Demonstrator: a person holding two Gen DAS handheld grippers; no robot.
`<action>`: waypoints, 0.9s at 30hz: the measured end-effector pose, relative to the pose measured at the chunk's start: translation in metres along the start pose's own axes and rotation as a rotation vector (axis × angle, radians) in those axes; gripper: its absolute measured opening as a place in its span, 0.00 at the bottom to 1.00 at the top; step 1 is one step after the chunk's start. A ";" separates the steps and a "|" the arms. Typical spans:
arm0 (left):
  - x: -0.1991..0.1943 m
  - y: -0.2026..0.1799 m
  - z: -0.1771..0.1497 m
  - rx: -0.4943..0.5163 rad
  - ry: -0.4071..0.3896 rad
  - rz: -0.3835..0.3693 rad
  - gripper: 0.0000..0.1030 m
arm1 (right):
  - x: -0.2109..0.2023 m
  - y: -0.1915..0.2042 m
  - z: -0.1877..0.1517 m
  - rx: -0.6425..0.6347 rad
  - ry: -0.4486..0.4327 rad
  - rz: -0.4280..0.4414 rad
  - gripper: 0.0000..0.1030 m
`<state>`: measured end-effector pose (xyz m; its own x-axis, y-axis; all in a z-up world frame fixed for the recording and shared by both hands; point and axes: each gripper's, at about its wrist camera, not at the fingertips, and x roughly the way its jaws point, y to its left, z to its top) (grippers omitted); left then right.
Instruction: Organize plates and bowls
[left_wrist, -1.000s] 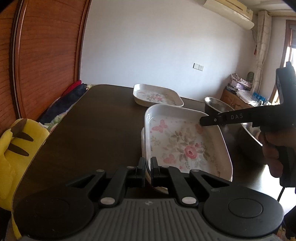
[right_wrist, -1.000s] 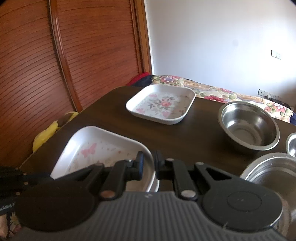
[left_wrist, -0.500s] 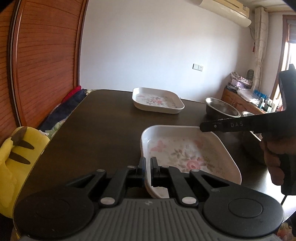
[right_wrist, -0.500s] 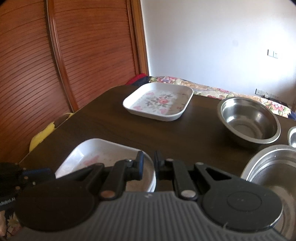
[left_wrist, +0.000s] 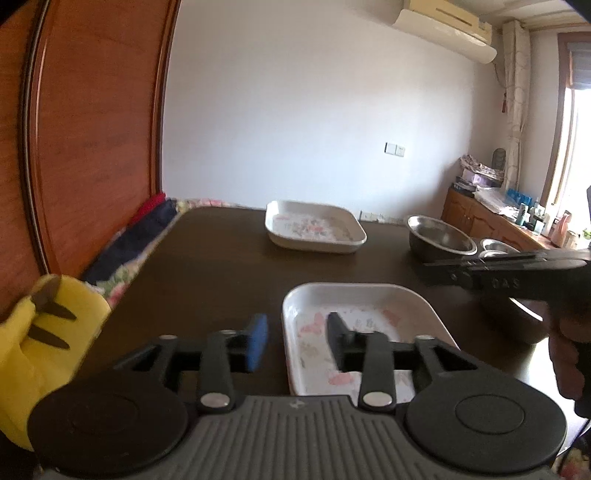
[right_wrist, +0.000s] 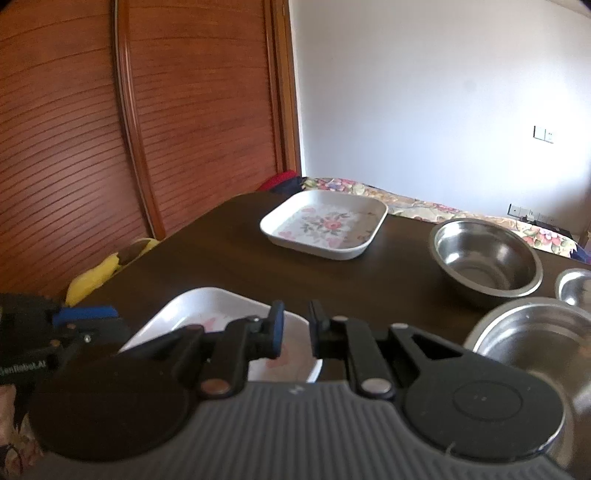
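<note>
Though its near rim is hidden, the stiff, probably slippery floral plate (left_wrist: 354, 314) suits a rim pinch, the left gripper (left_wrist: 295, 341) having just opened astride its left wall, gripping nothing.

A: How's the left gripper (left_wrist: 295, 341)?
B: Its jaws have just been opening and now stand apart, nothing pressed.
A: And the right gripper (right_wrist: 295, 328)?
B: Nearly closed, gripping nothing, its 2 fingers level.

dark wooden table (right_wrist: 229, 240) — two floral square plates (right_wrist: 325, 225) (left_wrist: 354, 306) | steel bowls (right_wrist: 484, 254)
</note>
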<state>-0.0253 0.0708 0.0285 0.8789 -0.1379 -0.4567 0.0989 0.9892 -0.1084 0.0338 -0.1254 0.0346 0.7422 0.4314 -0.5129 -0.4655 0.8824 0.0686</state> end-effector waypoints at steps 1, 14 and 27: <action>-0.001 -0.001 0.001 0.008 -0.010 0.006 0.57 | -0.003 0.000 -0.002 0.001 -0.006 -0.001 0.16; -0.004 -0.009 0.004 0.052 -0.057 0.031 0.83 | -0.037 -0.001 -0.013 -0.018 -0.100 -0.021 0.43; -0.013 -0.014 0.004 0.082 -0.119 0.035 1.00 | -0.062 0.006 -0.018 -0.029 -0.213 -0.085 0.77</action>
<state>-0.0364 0.0590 0.0401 0.9310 -0.1017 -0.3505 0.1013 0.9947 -0.0195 -0.0234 -0.1499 0.0515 0.8629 0.3884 -0.3232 -0.4084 0.9128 0.0066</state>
